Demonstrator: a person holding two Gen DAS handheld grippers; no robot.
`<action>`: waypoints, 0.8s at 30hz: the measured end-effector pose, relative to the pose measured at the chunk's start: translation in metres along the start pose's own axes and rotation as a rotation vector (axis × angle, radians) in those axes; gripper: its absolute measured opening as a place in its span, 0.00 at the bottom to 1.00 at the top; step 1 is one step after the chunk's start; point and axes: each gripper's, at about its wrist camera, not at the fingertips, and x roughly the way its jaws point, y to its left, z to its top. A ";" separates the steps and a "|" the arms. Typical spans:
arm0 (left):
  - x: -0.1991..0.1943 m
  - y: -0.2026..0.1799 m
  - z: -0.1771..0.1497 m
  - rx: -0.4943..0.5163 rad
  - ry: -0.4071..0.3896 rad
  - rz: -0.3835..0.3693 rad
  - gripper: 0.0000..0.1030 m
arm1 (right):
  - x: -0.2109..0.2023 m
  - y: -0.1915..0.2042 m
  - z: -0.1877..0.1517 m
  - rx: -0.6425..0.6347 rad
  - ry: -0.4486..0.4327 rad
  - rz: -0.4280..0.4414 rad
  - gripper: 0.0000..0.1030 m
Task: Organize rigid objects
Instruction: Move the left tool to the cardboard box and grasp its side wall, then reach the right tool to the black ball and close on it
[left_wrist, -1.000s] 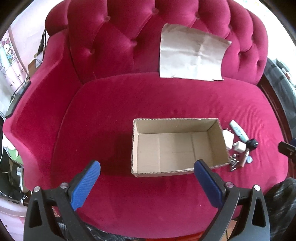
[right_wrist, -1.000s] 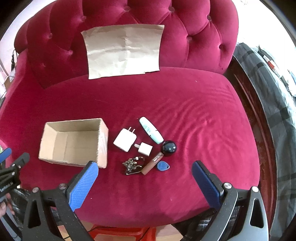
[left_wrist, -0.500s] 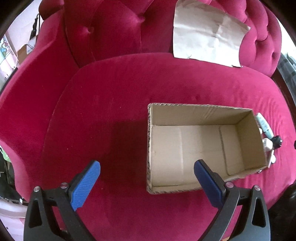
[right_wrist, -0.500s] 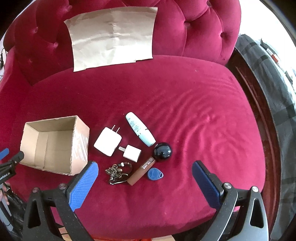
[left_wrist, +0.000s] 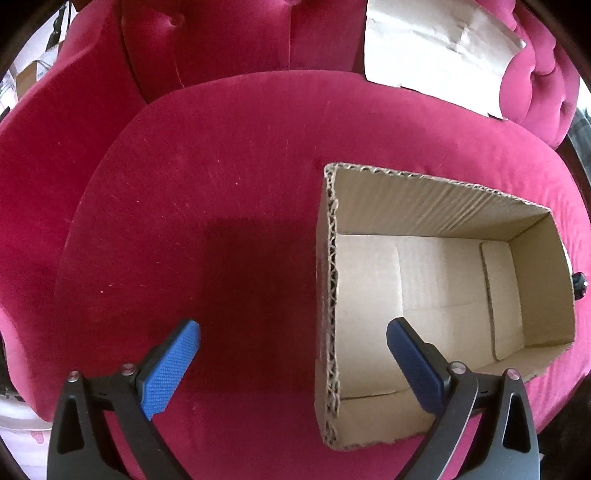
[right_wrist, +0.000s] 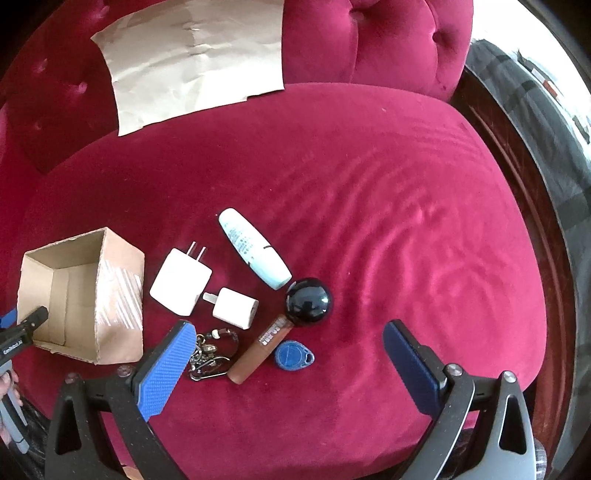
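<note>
An empty cardboard box (left_wrist: 436, 295) (right_wrist: 85, 295) sits on the red velvet seat. My left gripper (left_wrist: 293, 354) is open, its left finger over the cushion and its right finger over the box's near left corner. In the right wrist view a cluster lies beside the box: a large white charger (right_wrist: 181, 282), a small white charger (right_wrist: 236, 308), a pale blue tube (right_wrist: 255, 254), a black ball (right_wrist: 309, 302), a brown tube (right_wrist: 258, 349), a blue key fob (right_wrist: 293, 356) and a keychain (right_wrist: 210, 356). My right gripper (right_wrist: 290, 358) hangs open just above the fob and brown tube.
A sheet of brown paper (right_wrist: 192, 59) (left_wrist: 436, 51) leans on the tufted backrest. A dark wooden frame (right_wrist: 524, 206) and grey plaid cloth (right_wrist: 561, 110) border the seat at the right. The left gripper's tip (right_wrist: 22, 330) shows at the box's left edge.
Both grippers have moved forward and down. The box has grown in the left view and slid right; the cluster of small things has come closer under my right gripper. Both stay open.
</note>
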 end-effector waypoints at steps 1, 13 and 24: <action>0.001 0.000 0.000 0.000 0.000 -0.001 1.00 | 0.001 -0.001 0.000 0.001 0.003 -0.001 1.00; 0.001 0.005 0.000 -0.022 0.000 -0.024 0.44 | 0.014 0.002 0.001 0.003 0.033 0.001 1.00; 0.001 0.003 -0.003 -0.004 -0.018 -0.066 0.04 | 0.018 0.004 0.000 -0.001 0.044 -0.001 1.00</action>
